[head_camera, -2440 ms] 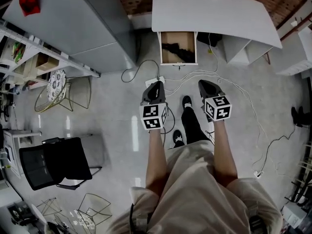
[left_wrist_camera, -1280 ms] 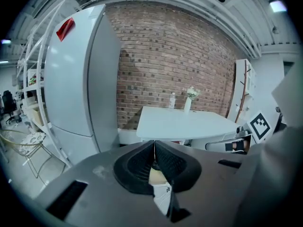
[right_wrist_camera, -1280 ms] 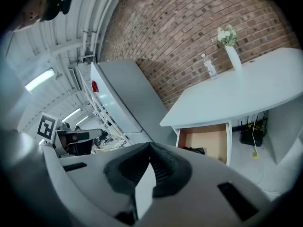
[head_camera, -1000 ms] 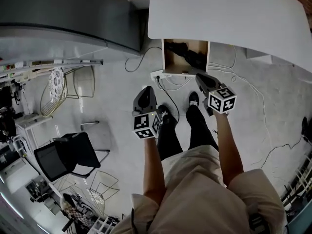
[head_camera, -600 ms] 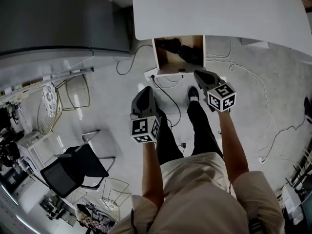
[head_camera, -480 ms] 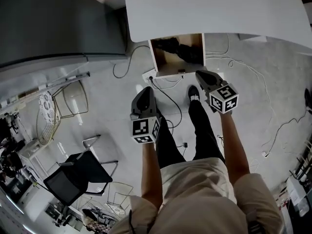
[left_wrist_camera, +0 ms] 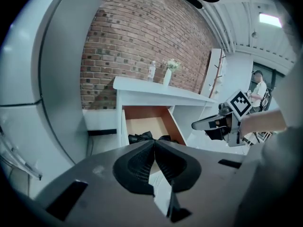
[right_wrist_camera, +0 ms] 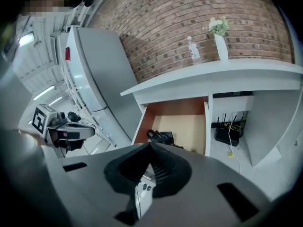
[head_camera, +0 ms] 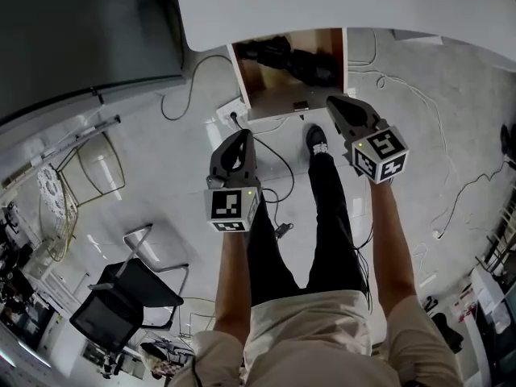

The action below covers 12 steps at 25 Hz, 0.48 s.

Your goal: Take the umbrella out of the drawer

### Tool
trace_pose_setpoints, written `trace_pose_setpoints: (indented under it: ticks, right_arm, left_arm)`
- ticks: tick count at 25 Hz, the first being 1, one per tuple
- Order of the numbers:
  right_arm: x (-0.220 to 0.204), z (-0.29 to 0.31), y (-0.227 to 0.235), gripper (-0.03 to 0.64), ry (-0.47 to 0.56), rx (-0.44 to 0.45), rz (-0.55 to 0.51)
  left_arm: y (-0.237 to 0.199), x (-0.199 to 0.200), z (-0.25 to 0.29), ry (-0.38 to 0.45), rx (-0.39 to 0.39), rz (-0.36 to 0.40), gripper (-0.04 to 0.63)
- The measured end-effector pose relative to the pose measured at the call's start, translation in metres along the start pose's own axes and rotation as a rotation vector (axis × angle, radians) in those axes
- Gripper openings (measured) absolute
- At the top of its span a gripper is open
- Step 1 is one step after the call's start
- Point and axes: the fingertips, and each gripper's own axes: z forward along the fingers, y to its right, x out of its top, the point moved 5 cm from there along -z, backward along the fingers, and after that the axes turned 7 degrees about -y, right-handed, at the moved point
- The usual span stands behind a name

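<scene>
The wooden drawer stands pulled out under the white desk. A black folded umbrella lies inside it towards the back. My left gripper hangs shut and empty over the floor, short of the drawer's front left corner. My right gripper is shut and empty just at the drawer's front right corner. In the left gripper view the shut gripper points at the umbrella. The right gripper view shows the shut gripper below the umbrella and the drawer.
A grey cabinet stands left of the desk. A power strip and cables lie on the floor by the drawer. A router sits under the desk to the right. A black chair stands behind at the left.
The person has stepped up to the desk and the drawer looks larger. Both grippers have sunk and come nearer the drawer's front. Both stay shut.
</scene>
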Motion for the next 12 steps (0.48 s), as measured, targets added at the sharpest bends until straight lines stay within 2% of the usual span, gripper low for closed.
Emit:
trace_pose_setpoints:
  ticks: [7,12]
  right_arm:
    - [-0.007,0.042,0.001,0.067,-0.065,0.017,-0.104]
    - [-0.009,0.071,0.003,0.069,-0.122,-0.010,-0.230]
  left_arm:
    - [0.016,-0.024,0.045,-0.042,-0.061,0.023,0.011]
    - [0.015,-0.025,0.071,-0.031,-0.059,0.029,0.011]
